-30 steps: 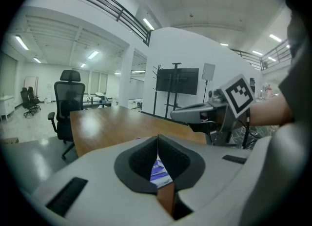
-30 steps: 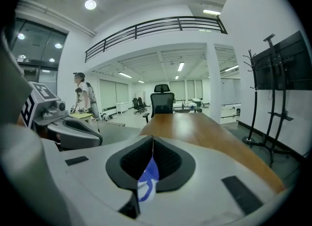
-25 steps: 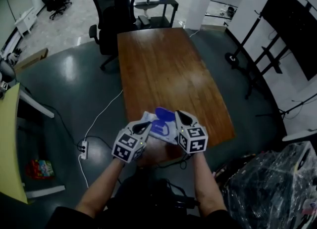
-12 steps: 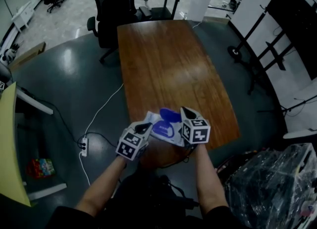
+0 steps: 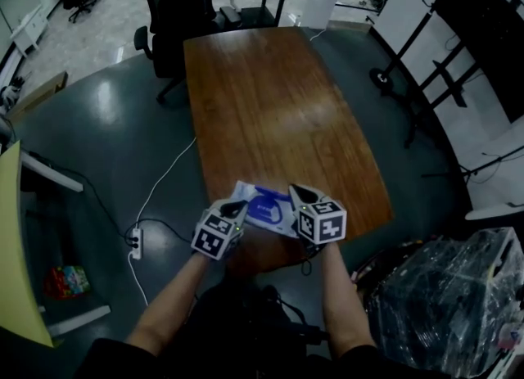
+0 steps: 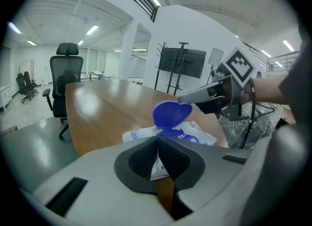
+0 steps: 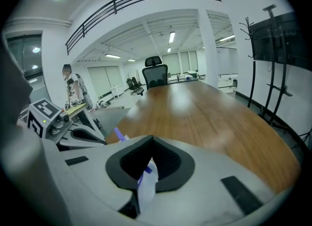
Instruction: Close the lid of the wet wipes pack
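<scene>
Left gripper view shows the lid (image 6: 170, 113) standing up off the pack (image 5: 260, 205), which lies by the table's (image 5: 270, 99) near edge. The left gripper (image 5: 236, 205) is pinched on one end of the pack. The right gripper (image 5: 298, 193) is clamped on something white with a blue stripe, probably the other end. The closing looks not yet done. Next, one gripper would need to let go and press the lid flat. From the head view the lid's tilt is hard to make out.

Both forearms (image 5: 168, 313) reach forward from the near side, close together. The left gripper (image 5: 237, 206), grey with a black-and-white marker cube (image 5: 214, 236), points far and slightly right. Its dark padded fingers (image 6: 140, 159) are pressed together on the edge of the white wet wipes pack (image 5: 248, 196). The right gripper (image 5: 296, 192) points far and slightly left, its fingers likewise clamped on the pack's thin edge.
</scene>
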